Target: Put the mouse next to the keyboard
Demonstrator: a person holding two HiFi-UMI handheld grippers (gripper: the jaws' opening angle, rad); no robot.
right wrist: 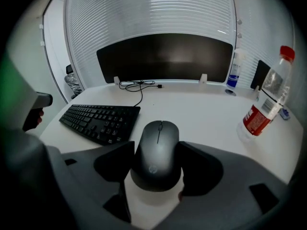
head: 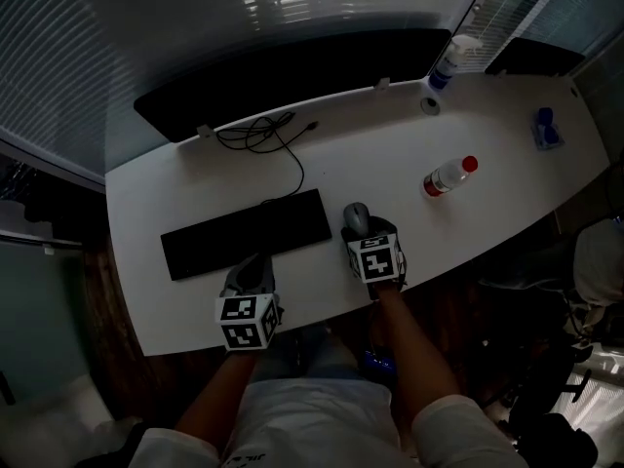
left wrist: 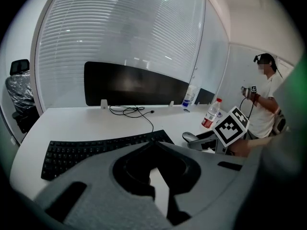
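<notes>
Right gripper [head: 362,236], forearm [head: 411,351] stretched forward, clasps the mouse [right wrist: 158,150] beside the keyboard [head: 248,233]; left gripper [head: 253,262] closed

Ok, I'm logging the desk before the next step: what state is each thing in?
mouse: gripped at its sides.
right hand-held gripper: shut on mouse.
left hand-held gripper: shut, empty.
water bottle: upright, capped.
monitor: screen dark.
cable: coiled, plug end free.

The mouse [right wrist: 156,152] bears an "hp" logo.

Overhead head view; gripper views low, likely desk-level; keyboard [head: 246,232] shared.
</notes>
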